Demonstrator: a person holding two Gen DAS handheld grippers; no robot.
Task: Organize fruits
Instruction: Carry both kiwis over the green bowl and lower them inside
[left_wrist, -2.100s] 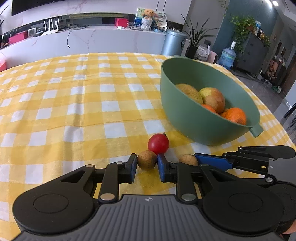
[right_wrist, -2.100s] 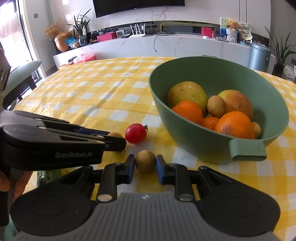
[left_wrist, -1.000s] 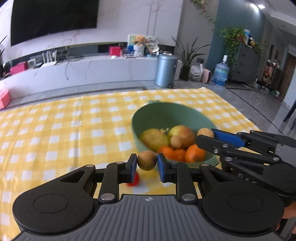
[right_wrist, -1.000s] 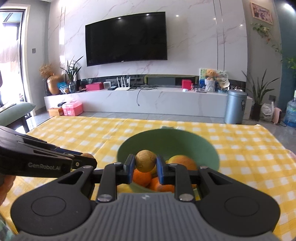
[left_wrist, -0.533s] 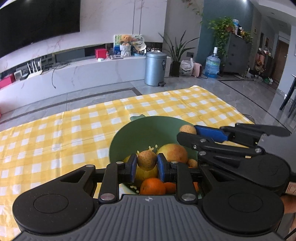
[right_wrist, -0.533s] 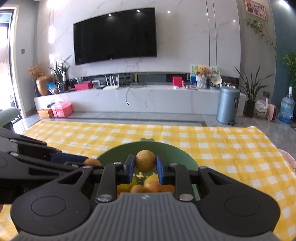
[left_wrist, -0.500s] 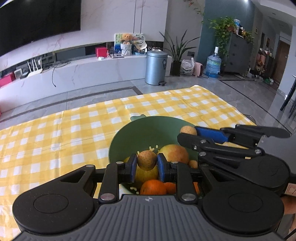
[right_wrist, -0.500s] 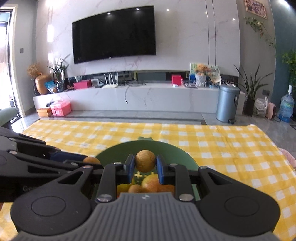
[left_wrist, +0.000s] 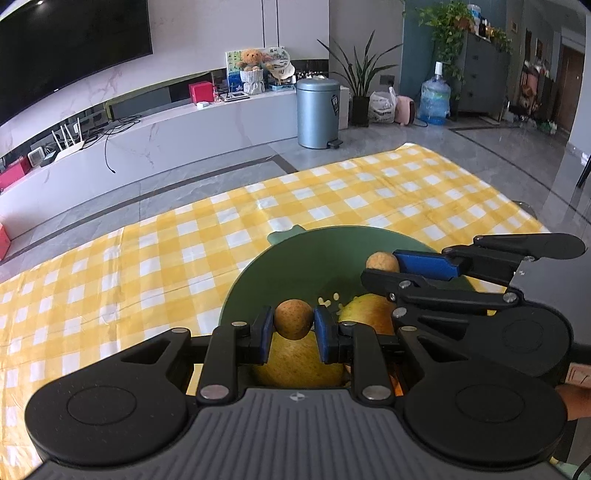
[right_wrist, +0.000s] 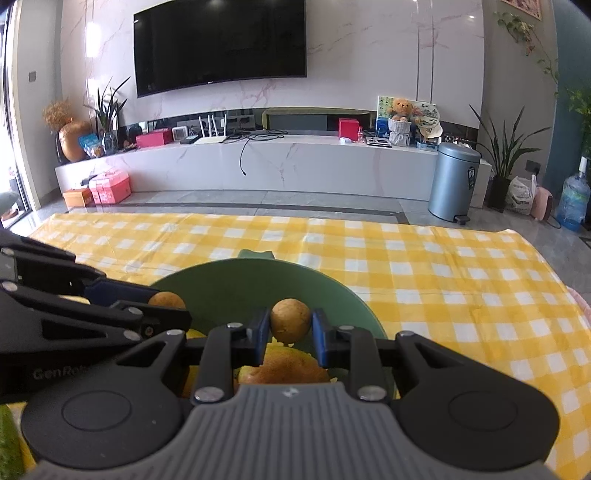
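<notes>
Where claws (left_wrist: 294, 329) hover: fruit (left_wrist: 293, 318) pinched between.

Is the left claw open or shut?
Shut: the left claw clamps a small brown fruit between both pads, above the green bowl.

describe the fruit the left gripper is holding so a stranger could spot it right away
Start at the green bowl on the yellow checked tablecloth. Above its near side, the left gripper pinches a small round brown fruit between blue pads. It is far smaller than the yellow-green fruit beneath it.
</notes>
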